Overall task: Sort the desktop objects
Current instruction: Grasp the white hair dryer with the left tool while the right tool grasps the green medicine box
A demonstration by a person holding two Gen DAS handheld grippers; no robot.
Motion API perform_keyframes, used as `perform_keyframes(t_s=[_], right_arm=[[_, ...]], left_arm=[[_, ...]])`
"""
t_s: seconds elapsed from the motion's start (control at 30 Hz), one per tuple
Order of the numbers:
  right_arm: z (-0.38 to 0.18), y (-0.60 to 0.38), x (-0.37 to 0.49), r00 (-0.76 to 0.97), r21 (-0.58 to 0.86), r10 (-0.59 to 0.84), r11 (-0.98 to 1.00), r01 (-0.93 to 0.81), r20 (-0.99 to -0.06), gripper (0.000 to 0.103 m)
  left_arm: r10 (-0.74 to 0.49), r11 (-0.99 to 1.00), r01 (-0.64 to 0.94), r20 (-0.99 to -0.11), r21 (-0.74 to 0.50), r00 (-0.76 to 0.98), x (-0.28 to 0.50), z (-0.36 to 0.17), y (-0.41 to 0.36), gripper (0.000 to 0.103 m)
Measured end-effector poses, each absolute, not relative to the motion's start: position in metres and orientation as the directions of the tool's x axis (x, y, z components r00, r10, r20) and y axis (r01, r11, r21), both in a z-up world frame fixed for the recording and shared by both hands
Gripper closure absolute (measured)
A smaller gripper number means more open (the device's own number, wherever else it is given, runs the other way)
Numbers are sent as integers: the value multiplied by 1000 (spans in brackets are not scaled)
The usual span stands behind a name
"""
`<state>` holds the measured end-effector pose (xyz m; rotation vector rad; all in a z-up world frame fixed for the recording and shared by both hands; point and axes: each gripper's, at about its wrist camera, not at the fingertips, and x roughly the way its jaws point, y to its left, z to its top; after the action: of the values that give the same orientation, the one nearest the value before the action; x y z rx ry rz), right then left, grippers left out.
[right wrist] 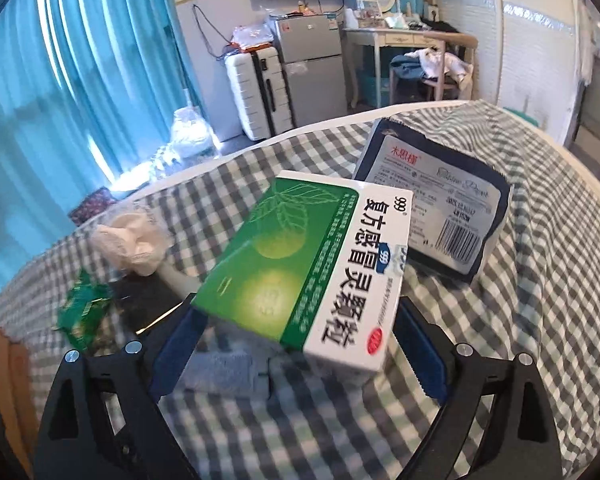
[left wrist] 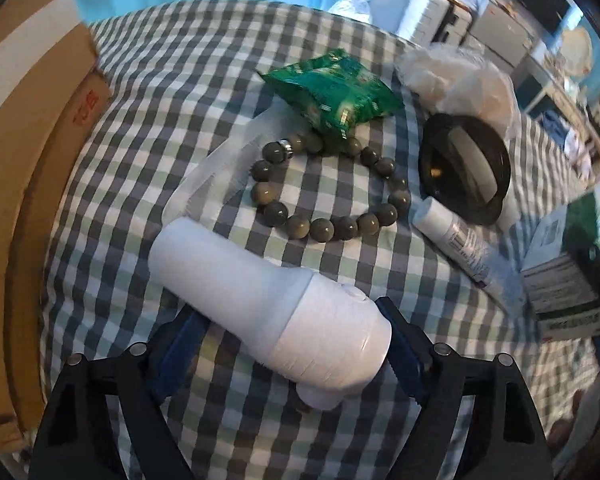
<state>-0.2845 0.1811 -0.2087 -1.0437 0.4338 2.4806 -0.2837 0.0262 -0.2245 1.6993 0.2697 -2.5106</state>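
I am holding a white bottle (left wrist: 272,300) across the jaws of the left gripper (left wrist: 296,344); the blue pads are pressing on its wide cap end, and the body is sticking out past the left jaw. It looks smooth and rigid, so it may slip; I think a hold nearer the middle would be safer. Ahead of the jaws a bead bracelet (left wrist: 328,188) is lying on the checked counter (left wrist: 160,100). The right gripper (right wrist: 296,340) is clamping a green medicine box (right wrist: 312,264) between its jaws. The box seems light and crushable, so I am judging a gentle squeeze on its flat sides best.
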Motion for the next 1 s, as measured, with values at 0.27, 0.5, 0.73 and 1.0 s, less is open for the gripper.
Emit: perform_keyframes(t_s=[0.27, 0.5, 0.73, 1.0], right_arm=[[-211, 207, -257, -607, 95, 240, -879, -467, -757, 20], [-192, 211, -217, -617, 95, 192, -911, -401, -763, 21], [-193, 190, -189, -597, 113, 112, -939, -326, -795, 21], [-187, 186, -192, -628, 57, 160, -949, -311, -762, 21]], left_arm=[[110, -976, 136, -924, -170, -366, -273, -215, 6, 17], [183, -955, 155, -916, -251, -357, -248, -205, -17, 27], [256, -907, 227, -891, -356, -374, -209, -191, -33, 24], [226, -862, 340, -885, -376, -406, -255, -198, -29, 12]])
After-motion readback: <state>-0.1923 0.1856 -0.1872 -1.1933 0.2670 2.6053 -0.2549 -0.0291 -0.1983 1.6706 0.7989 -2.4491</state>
